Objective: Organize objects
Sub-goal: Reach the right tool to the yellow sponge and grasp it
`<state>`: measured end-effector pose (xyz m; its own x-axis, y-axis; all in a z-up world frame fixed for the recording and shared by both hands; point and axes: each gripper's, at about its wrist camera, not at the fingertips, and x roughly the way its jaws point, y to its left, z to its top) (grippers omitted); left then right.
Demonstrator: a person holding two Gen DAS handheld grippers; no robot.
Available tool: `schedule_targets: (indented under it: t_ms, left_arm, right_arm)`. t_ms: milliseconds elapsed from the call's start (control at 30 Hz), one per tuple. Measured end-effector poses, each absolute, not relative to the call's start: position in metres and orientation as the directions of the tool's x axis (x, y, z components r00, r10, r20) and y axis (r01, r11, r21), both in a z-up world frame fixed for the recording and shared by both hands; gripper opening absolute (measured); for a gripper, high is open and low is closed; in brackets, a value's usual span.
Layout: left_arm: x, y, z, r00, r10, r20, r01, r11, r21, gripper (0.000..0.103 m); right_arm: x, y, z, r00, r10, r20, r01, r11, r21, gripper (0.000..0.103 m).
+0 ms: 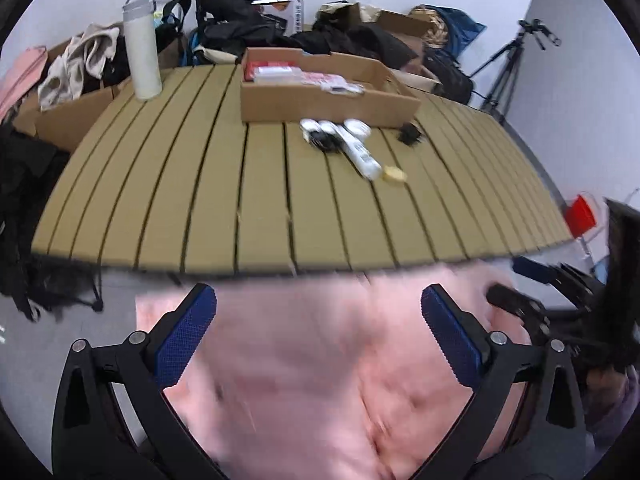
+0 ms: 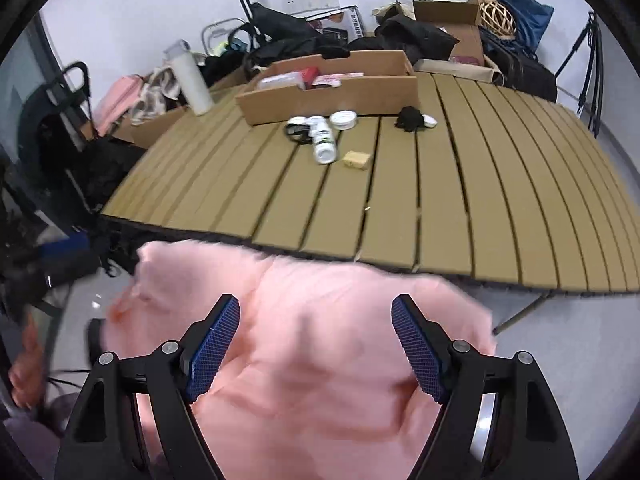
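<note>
Both grippers stand wide with nothing clamped: the left gripper (image 1: 318, 308) and right gripper (image 2: 316, 320) hang over pink cloth (image 2: 304, 360), short of the slatted table (image 2: 440, 200). A bottle (image 2: 323, 140), tins and a yellow block (image 2: 356, 159) lie before the cardboard box (image 2: 332, 96).

Cluttered storage or work room, not a tidy home. A slatted folding table (image 2: 440, 200) stands by a white wall; cardboard boxes (image 1: 72, 116), bags, heaped clothing and a tripod (image 1: 508, 68) crowd its far side.

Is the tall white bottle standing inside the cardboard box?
No, the white bottle stands upright on the table, left of the cardboard box.
</note>
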<state>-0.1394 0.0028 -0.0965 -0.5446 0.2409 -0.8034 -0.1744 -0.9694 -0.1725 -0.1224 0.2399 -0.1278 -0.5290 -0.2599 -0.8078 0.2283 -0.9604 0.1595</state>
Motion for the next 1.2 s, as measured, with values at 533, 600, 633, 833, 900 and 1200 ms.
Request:
schedule_targets:
  t_ms: [533,600,633,833,900,1200]
  left_arm:
    - [-0.356,0.038,-0.186,-0.427,0.370,-0.825,-0.078,-0.924,-0.375,0.036]
    - [-0.363,0.042,-0.193,-0.429,0.379,-0.820,-0.087,-0.921,-0.380,0.031]
    - [-0.365,0.043,-0.195,-0.434,0.378,-0.818,-0.095,-0.922,-0.375,0.031]
    - [-0.374,0.042,-0.199,-0.438,0.374,-0.817,-0.075,-0.921,-0.381,0.005]
    - [-0.373,0.043,-0.196,-0.432,0.372,-0.822,-0.088,-0.924,-0.372,0.003]
    - [-0.325,0.027,-0.151,-0.482,0.361,-0.798,-0.100,-0.928,-0.360,0.003]
  right_arm:
    - [-0.283,0.238,-0.180,-0.536,-0.297,-0.790,0.390,-0.917,0.081,0.057]
    - [-0.296,0.234,-0.185,-0.536,-0.287,-0.794,0.406,-0.912,0.056,0.057]
    - [-0.302,0.232,-0.187,-0.538,-0.280,-0.795,0.414,-0.909,0.040,0.057]
    - [-0.313,0.230,-0.200,-0.509,-0.298,-0.808,0.428,-0.901,0.063,0.049]
    - [-0.312,0.230,-0.201,-0.512,-0.290,-0.808,0.427,-0.903,0.054,0.043]
    - [-0.289,0.234,-0.181,-0.528,-0.296,-0.796,0.390,-0.917,0.083,0.027]
